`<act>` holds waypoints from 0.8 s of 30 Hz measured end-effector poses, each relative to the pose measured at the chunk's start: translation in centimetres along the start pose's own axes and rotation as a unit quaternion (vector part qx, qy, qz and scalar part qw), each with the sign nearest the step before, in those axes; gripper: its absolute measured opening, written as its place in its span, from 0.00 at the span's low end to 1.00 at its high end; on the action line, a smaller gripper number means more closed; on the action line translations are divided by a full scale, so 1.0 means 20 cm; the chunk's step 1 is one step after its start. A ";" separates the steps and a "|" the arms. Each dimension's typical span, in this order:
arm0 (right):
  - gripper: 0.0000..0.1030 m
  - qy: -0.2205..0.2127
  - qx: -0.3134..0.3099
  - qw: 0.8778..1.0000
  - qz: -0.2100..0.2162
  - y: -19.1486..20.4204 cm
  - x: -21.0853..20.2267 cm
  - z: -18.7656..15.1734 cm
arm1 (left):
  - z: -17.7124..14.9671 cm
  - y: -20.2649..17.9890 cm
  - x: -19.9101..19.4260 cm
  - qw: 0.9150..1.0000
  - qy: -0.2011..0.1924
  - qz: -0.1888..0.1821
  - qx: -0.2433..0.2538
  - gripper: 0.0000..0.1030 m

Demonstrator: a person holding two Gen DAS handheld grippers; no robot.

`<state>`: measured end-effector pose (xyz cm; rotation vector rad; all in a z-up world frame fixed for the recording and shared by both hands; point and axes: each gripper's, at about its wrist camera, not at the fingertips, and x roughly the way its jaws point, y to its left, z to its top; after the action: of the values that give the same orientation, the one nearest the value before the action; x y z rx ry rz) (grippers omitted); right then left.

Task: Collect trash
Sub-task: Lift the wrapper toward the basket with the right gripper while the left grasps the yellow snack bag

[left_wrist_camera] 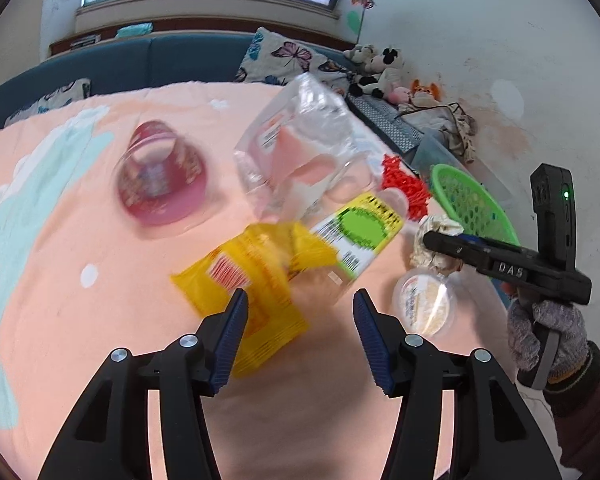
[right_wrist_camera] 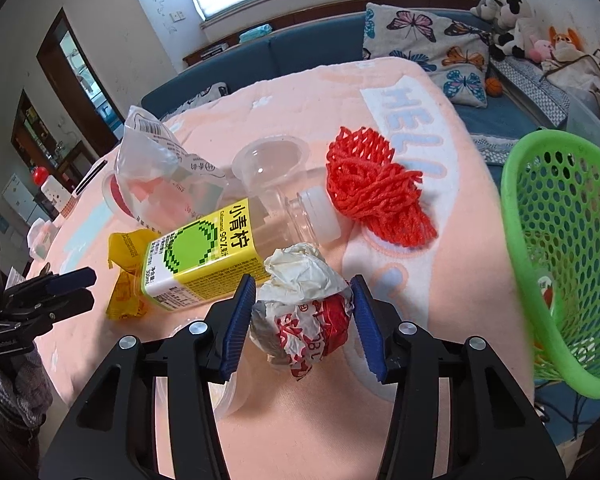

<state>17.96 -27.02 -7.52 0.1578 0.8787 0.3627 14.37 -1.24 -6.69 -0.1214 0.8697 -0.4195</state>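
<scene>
Trash lies on a pink blanket. My right gripper [right_wrist_camera: 304,312] is shut on a crumpled white-and-red paper wrapper [right_wrist_camera: 300,312]; it shows in the left wrist view too [left_wrist_camera: 434,240]. My left gripper [left_wrist_camera: 300,320] is open and empty just in front of a yellow snack wrapper [left_wrist_camera: 256,280], which also shows in the right wrist view [right_wrist_camera: 126,276]. A plastic bottle with a yellow-green label [right_wrist_camera: 204,256] lies on its side beside it. A red foam net [right_wrist_camera: 376,192], a clear plastic bag [left_wrist_camera: 300,148], a clear cup [right_wrist_camera: 270,160] and a red-labelled cup [left_wrist_camera: 160,176] lie around. A green mesh basket [right_wrist_camera: 564,248] stands at the right.
A lidded clear container [left_wrist_camera: 424,304] lies near the blanket's right edge. A blue sofa with butterfly pillows [right_wrist_camera: 428,40] and plush toys [right_wrist_camera: 512,20] runs behind. The bed edge drops off beside the basket.
</scene>
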 end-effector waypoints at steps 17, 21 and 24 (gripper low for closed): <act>0.48 -0.015 0.005 1.000 -0.008 -0.03 -0.08 -0.01 | 0.13 0.03 0.16 0.999 0.013 -0.028 -0.038 0.31; 0.48 -0.018 0.006 1.000 -0.009 -0.04 -0.10 -0.02 | 0.12 0.04 0.16 0.999 0.011 -0.033 -0.035 0.26; 0.48 -0.021 0.008 1.000 -0.011 -0.04 -0.12 -0.02 | 0.11 0.03 0.14 0.999 0.007 -0.034 -0.032 0.22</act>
<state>16.51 -28.69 -6.34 0.1697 0.8419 0.3312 17.93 -2.00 -7.44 -0.2077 0.8945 -0.4564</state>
